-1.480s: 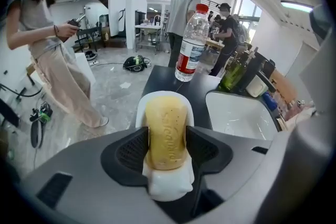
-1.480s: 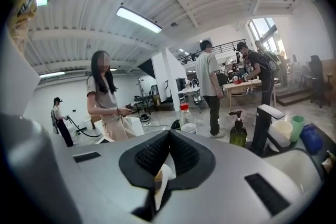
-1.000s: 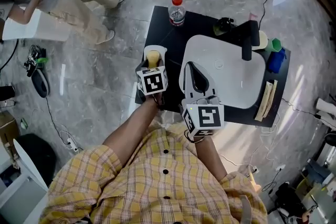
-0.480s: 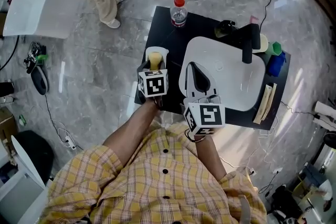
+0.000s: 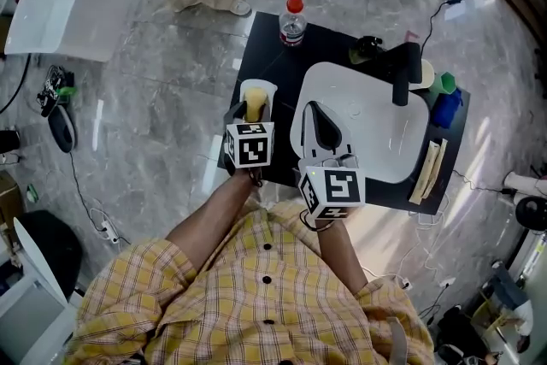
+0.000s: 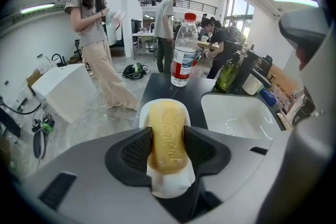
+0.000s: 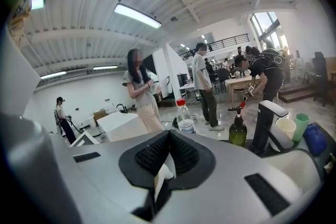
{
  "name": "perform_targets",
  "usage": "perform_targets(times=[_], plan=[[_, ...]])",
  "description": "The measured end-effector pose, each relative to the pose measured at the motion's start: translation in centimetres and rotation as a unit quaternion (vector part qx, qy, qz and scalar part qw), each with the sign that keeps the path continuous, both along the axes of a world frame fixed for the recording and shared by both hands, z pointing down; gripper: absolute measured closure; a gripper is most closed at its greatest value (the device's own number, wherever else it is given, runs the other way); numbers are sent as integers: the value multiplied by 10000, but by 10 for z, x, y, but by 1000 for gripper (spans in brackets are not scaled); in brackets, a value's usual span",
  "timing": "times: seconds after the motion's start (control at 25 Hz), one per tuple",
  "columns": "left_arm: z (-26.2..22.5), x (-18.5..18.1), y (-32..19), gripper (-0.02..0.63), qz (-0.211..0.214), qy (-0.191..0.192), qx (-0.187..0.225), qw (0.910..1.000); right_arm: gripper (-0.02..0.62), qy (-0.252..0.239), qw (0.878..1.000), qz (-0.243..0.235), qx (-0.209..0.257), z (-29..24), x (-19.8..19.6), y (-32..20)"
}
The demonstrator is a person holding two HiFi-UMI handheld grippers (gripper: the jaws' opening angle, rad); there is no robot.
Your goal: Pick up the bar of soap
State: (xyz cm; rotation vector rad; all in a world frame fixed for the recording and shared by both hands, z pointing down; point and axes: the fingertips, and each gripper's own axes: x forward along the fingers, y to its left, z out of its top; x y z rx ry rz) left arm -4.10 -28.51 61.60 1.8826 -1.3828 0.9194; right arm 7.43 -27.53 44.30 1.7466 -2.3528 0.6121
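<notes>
Since a second ago your left gripper [image 6: 167, 136] has squared up, its jaws just closing to grip the soap [image 6: 167, 115] across its narrow width, ready to lift it from the dish [image 6: 143, 110] on the surface [image 5: 273, 55]; your right gripper [image 7: 167, 157] waits closed.

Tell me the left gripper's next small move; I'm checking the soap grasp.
Probably lift straight up a little. The left gripper has just been closing its jaws, and its pads touch both sides of the bar of soap, which lies in its white dish.
</notes>
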Motion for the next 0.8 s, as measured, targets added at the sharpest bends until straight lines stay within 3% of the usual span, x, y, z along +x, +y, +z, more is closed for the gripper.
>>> perform_targets(times=[0.32, 0.48, 0.64, 0.8], plan=[[-3, 0, 1, 413, 186, -43, 23, 9998, 577, 7, 9999, -127, 73, -6, -10, 1], [3, 0, 0, 403, 94, -127, -202, 9997, 578, 20, 9999, -118, 99, -11, -9, 2], [3, -1, -5, 407, 134, -336, -123, 9993, 577, 16, 9999, -60, 120, -14, -5, 2], [7, 1, -6, 407, 63, -249, -94, 9996, 577, 14, 9999, -5, 113, -11, 2, 1]])
